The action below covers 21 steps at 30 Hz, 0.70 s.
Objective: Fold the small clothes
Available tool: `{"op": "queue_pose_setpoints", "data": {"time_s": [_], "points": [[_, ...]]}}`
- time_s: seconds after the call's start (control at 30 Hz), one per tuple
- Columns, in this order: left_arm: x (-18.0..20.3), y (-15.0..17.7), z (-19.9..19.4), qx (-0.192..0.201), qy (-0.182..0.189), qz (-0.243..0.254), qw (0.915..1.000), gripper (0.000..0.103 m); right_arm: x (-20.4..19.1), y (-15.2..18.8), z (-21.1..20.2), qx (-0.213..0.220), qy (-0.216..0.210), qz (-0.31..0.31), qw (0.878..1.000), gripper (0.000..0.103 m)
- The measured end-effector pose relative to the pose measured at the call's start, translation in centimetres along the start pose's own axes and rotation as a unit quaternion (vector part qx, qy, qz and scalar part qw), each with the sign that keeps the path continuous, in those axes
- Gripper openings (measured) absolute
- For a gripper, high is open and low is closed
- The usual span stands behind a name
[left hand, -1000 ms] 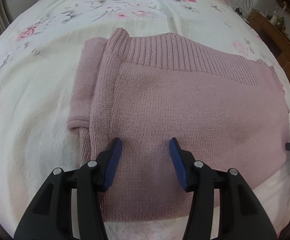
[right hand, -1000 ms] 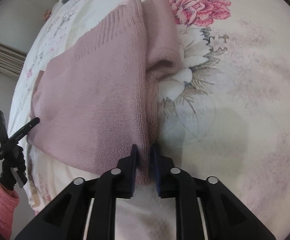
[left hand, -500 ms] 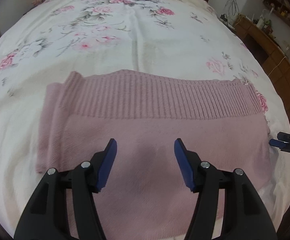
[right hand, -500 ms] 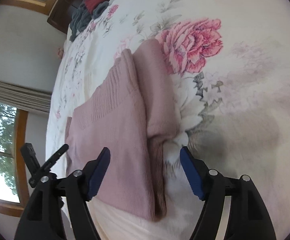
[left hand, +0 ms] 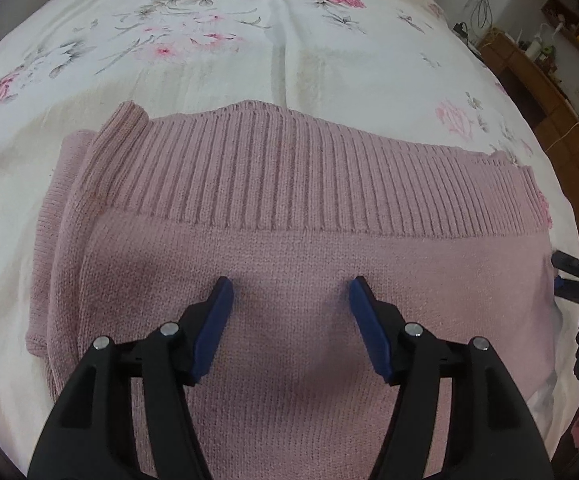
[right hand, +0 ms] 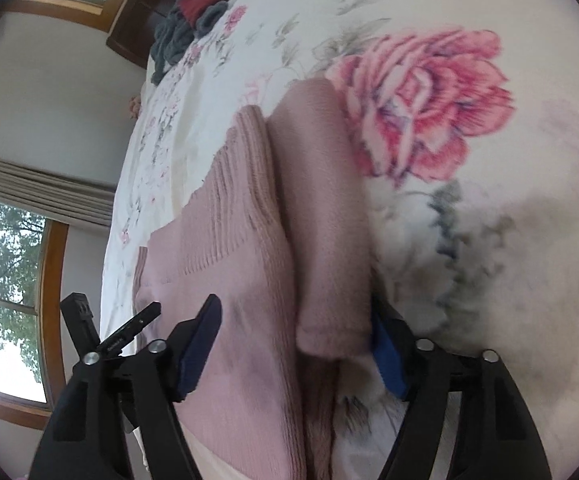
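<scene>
A dusty-pink knitted sweater [left hand: 297, 264] lies folded flat on the floral bed sheet [left hand: 273, 52], ribbed hem away from me. My left gripper [left hand: 291, 300] hovers open over its middle, nothing between the blue pads. In the right wrist view the same sweater [right hand: 249, 280] shows its folded body and a tucked sleeve [right hand: 329, 240] at its right edge. My right gripper [right hand: 297, 332] is open, its jaws standing on either side of the sleeve end. The right gripper's tips [left hand: 569, 276] peek in at the sweater's right edge in the left wrist view.
A heap of grey and red clothes [right hand: 193, 16] lies at the bed's far end by the wooden headboard [right hand: 129, 36]. Wooden furniture [left hand: 537, 80] stands to the right of the bed. Windows [right hand: 5, 300] line the left wall. The left gripper's tips [right hand: 129, 328] show near the sweater's far edge.
My right gripper was shut on the sweater's edge a second ago; it let go and now stands open around the sleeve end. My left gripper stayed open and shifted over the sweater.
</scene>
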<state>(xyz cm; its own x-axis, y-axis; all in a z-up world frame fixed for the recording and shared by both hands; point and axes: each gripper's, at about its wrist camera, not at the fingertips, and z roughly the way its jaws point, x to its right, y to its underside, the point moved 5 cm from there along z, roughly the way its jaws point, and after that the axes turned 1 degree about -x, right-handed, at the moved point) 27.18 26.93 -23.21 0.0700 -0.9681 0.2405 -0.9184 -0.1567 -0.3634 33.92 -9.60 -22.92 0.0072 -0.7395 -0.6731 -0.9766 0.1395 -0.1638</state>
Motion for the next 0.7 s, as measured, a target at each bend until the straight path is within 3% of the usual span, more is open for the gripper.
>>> {"op": "queue_pose_setpoints", "data": {"time_s": [0.13, 0.17, 0.37, 0.7], "points": [[-0.3, -0.1, 0.2, -0.003, 0.010, -0.005, 0.9999, 0.062, 0.0, -0.2, 0.8, 0.001, 0.007, -0.003, 1.000, 0.042], [-0.5, -0.2, 0.2, -0.003, 0.011, -0.004, 0.9999, 0.062, 0.1, -0.2, 1.0, -0.002, -0.002, 0.000, 1.000, 0.028], [-0.6, -0.2, 0.3, -0.002, 0.010, 0.000, 0.9999, 0.063, 1.2, 0.3, 1.3, -0.001, -0.009, 0.020, 1.000, 0.024], [0.0, -0.4, 0.3, -0.003, 0.003, -0.001, 1.0000, 0.063, 0.6, 0.3, 1.7, 0.000, 0.016, 0.029, 0.999, 0.024]]}}
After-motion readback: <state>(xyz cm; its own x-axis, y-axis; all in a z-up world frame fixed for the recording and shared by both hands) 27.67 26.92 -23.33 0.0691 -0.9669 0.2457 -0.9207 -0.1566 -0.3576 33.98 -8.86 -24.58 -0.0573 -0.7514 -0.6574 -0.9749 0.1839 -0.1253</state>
